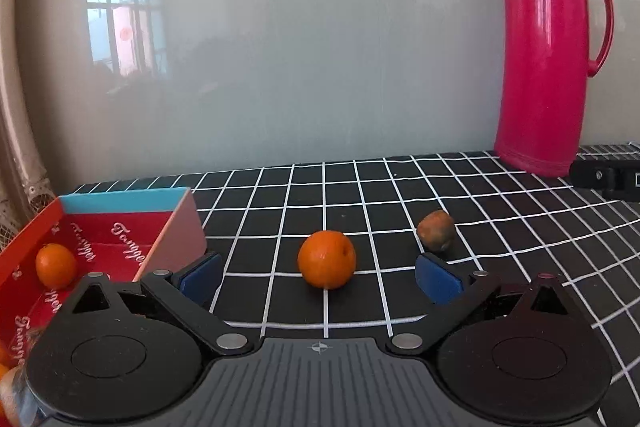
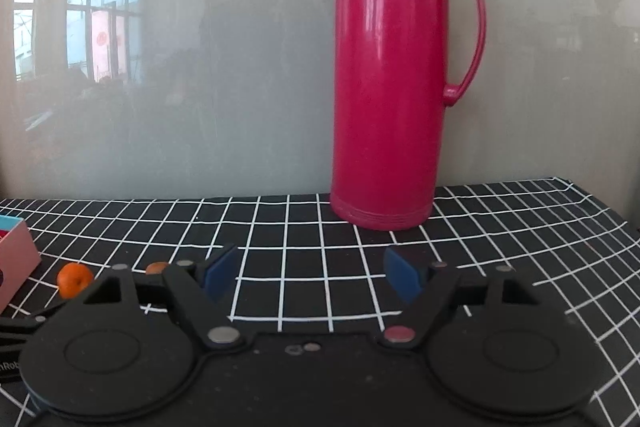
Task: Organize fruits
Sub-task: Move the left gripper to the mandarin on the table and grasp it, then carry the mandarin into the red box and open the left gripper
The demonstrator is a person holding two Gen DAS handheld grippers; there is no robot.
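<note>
Both of your grippers stand with jaws spread and nothing between them: your left gripper [image 1: 318, 277] low over the checked cloth [image 1: 500, 227], your right gripper [image 2: 310, 277] likewise. Just beyond your left fingertips sits an orange [image 1: 327, 259], a brownish fruit [image 1: 436, 231] farther right, and another orange [image 1: 56, 265] inside the red box [image 1: 120, 231] at left. Farthest back stands the pink flask [image 2: 390, 75] against the wall.

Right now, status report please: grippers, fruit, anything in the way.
Both grippers open, empty. Left gripper lined up on loose orange; one orange in red box. Brown fruit beside, path clear.
</note>
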